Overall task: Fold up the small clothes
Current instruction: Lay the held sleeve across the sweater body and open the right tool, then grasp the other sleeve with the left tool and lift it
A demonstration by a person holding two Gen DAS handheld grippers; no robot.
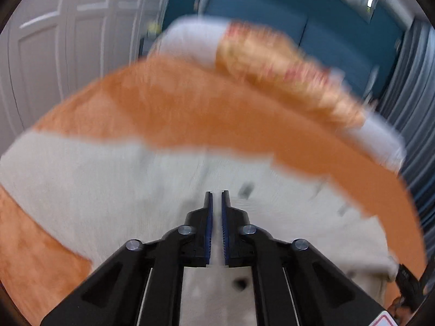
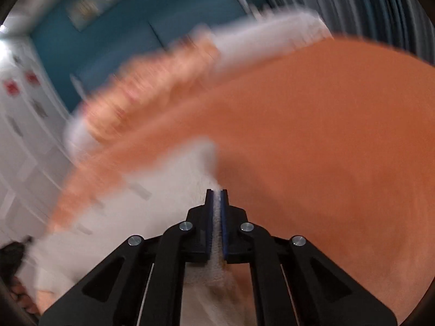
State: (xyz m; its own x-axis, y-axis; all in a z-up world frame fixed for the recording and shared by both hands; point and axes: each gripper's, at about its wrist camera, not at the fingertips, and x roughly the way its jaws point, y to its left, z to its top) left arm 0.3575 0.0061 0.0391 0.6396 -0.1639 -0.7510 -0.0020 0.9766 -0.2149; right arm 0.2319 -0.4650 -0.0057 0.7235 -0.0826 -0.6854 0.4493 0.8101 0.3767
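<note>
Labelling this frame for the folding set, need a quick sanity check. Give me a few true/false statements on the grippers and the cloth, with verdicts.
1. The right gripper pinches the cream-white fabric garment between its blue-padded fingers. True.
2. The garment lies on a green plastic mat. False: it lies on an orange fuzzy cover.
3. The left gripper is spread wide. False: its fingers stand nearly together with a narrow gap, the garment showing behind them.
4. A teal wall stands behind the surface. True.
5. Both views are sharp. False: both are motion-blurred, so whether the left gripper holds cloth cannot be told.
</note>
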